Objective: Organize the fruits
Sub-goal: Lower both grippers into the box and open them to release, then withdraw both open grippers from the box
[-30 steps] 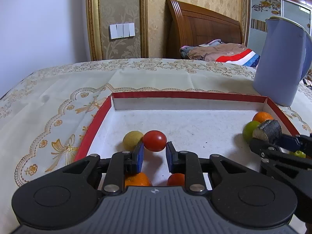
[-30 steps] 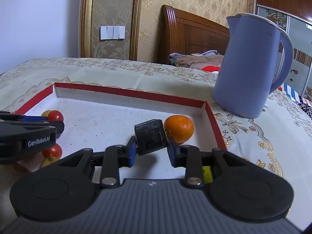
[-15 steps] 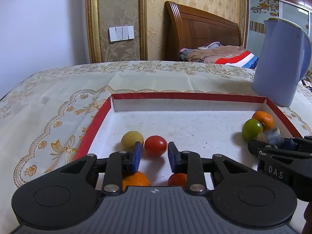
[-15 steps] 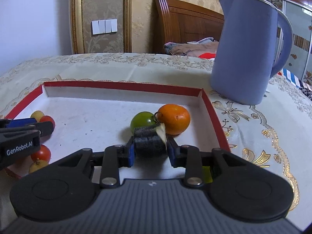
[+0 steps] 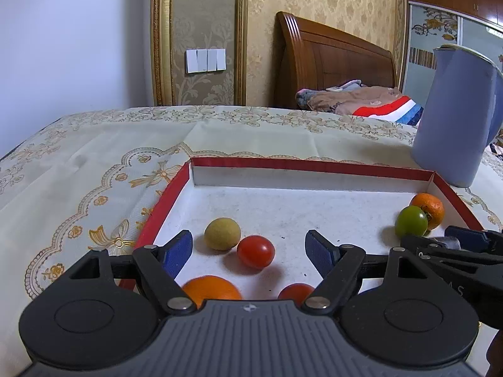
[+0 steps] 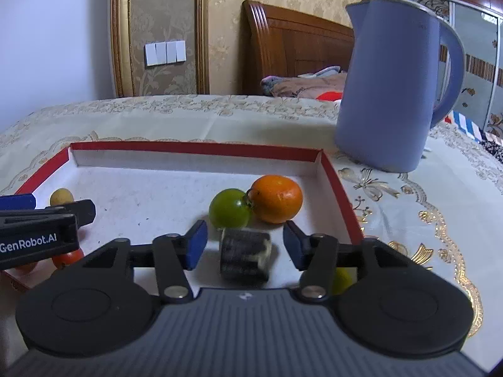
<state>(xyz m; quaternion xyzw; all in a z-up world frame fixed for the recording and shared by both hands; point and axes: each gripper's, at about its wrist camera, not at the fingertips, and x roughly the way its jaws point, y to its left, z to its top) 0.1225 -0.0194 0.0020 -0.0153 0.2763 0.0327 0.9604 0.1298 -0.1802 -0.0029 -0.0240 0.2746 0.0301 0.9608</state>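
A red-rimmed white tray (image 5: 308,165) (image 6: 195,148) holds the fruit. My left gripper (image 5: 248,248) is open over its left side, with a red tomato (image 5: 255,251) lying free between the fingers, a yellow-green fruit (image 5: 222,233) beside it, and an orange (image 5: 211,287) and another tomato (image 5: 295,292) close under the fingers. My right gripper (image 6: 245,243) is open over the right side; a dark cylindrical piece (image 6: 245,259) lies free between the fingers. A green tomato (image 6: 229,209) and an orange (image 6: 276,199) sit just beyond it.
A tall blue jug (image 6: 393,88) (image 5: 456,116) stands on the patterned tablecloth (image 5: 78,172) just beyond the tray's far right corner. A small yellow-green fruit (image 6: 342,279) lies half hidden under my right finger. A bed headboard and wall are behind the table.
Both grippers opened. The left let go of the red tomato, which now rests in the tray. The right lowered the dark piece to the tray floor and released it.
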